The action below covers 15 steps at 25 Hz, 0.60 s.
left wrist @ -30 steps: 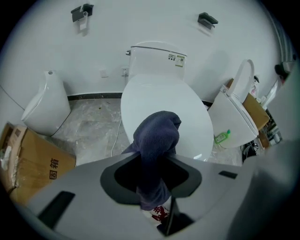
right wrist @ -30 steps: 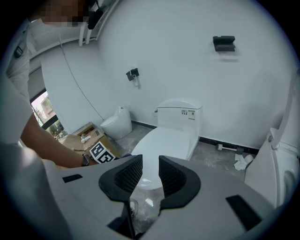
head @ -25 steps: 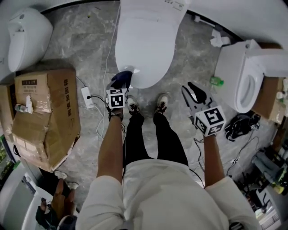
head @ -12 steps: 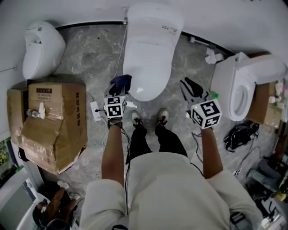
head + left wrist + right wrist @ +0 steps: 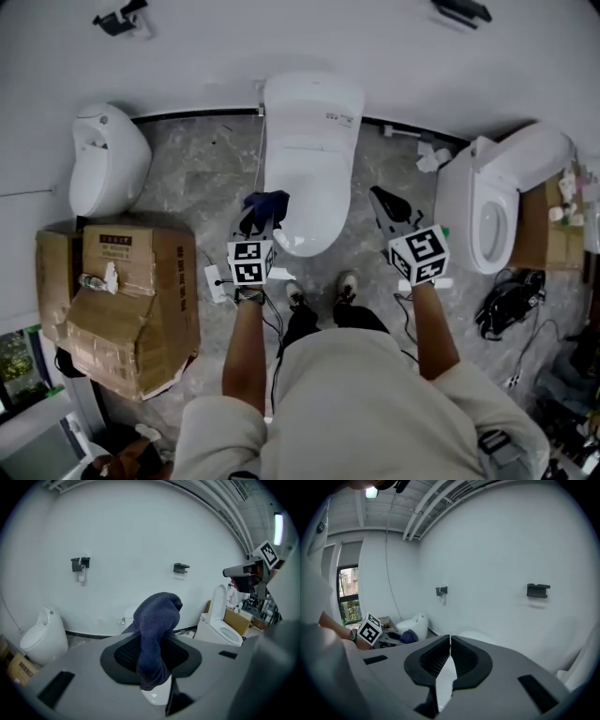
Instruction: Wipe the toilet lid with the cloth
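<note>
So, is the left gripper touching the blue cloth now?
Touching: the left gripper is shut on the cloth; the left gripper view shows the fabric pinched between its jaws.

The toilet (image 5: pixel 309 141) stands against the wall (image 5: pixel 281 47), mid-floor (image 5: pixel 206 178). A urinal (image 5: pixel 108 169) is left of it, with a cardboard box (image 5: pixel 122 300) in front of the urinal. A second toilet (image 5: pixel 487 211) is on the right. The cloth (image 5: pixel 267 202), in the left gripper (image 5: pixel 262 214), is at the toilet's front left edge.

The right gripper (image 5: pixel 450 639), jaws just closed on nothing, points toward the toilet (image 5: pixel 480 636).
</note>
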{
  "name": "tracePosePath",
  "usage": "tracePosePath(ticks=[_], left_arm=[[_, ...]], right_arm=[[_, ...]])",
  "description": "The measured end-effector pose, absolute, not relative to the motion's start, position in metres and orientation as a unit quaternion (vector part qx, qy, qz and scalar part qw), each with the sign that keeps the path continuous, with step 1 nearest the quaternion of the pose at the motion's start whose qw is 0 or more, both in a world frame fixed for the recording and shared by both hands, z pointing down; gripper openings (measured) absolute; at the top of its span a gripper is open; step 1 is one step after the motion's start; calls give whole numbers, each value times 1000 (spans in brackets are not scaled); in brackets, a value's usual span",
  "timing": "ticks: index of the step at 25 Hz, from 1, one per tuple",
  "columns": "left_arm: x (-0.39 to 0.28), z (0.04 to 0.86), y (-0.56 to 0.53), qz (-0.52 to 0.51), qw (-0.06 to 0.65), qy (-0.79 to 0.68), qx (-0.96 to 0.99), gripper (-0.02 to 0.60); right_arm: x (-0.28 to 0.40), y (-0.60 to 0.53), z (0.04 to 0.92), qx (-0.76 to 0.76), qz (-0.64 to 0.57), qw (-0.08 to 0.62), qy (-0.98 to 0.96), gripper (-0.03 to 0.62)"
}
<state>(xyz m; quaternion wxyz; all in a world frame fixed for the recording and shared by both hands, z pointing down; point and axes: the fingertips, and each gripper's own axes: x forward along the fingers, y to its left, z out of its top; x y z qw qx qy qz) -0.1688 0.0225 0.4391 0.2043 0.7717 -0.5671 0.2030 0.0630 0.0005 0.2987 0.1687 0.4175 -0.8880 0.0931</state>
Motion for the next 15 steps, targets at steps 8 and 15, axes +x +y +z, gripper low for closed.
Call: tracePosePath(ticks=[8,15], left_arm=[[-150,352,-7,162,161,-555,800,114],[-141,290,-15,147,119,-547,815,115]], right_arm=[[64,-21,240,438,57,132,-887,32],[68,-25,194,451,27,109,-886,31]])
